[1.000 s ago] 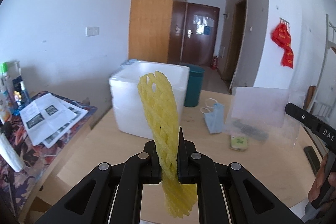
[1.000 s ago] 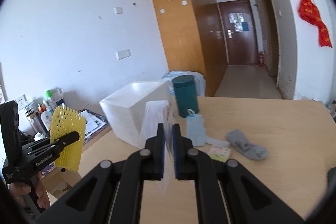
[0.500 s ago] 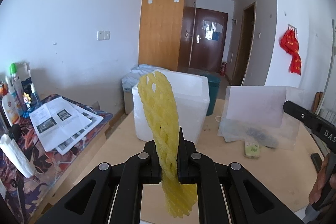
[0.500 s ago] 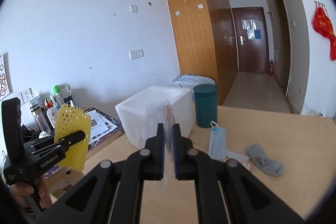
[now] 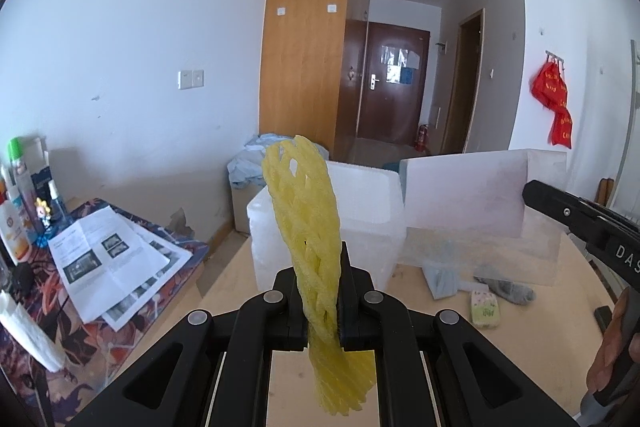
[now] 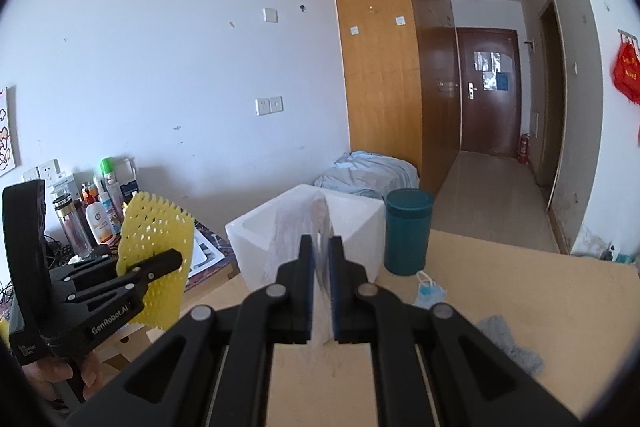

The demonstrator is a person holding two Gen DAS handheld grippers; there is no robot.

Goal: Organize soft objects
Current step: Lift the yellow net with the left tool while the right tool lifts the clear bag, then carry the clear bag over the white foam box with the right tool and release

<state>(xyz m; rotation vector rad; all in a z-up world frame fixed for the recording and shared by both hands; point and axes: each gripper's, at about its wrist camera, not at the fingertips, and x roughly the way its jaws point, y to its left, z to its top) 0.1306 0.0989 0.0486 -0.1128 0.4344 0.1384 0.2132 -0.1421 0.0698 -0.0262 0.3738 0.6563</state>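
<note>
My left gripper (image 5: 322,283) is shut on a yellow foam net sleeve (image 5: 306,211) and holds it upright above the wooden table (image 5: 532,339); it also shows in the right wrist view (image 6: 154,263). My right gripper (image 6: 320,267) is shut on a thin white translucent foam sheet (image 6: 298,227), seen broadside in the left wrist view (image 5: 472,203). A white foam box (image 5: 360,219) stands open at the table's far left edge, ahead of both grippers. A grey sock (image 6: 508,343), a blue face mask (image 6: 430,293) and a small yellow-green sponge (image 5: 485,309) lie on the table.
A dark teal cylindrical bin (image 6: 408,231) stands right of the box. A side table on the left holds papers (image 5: 108,263) and bottles (image 6: 100,211). A heap of light-blue cloth (image 6: 368,175) lies behind the box. A hallway with a door lies beyond.
Both grippers have risen and drawn back from the table with their loads still held; the foam box and table items look lower and farther. Grips are unchanged.
</note>
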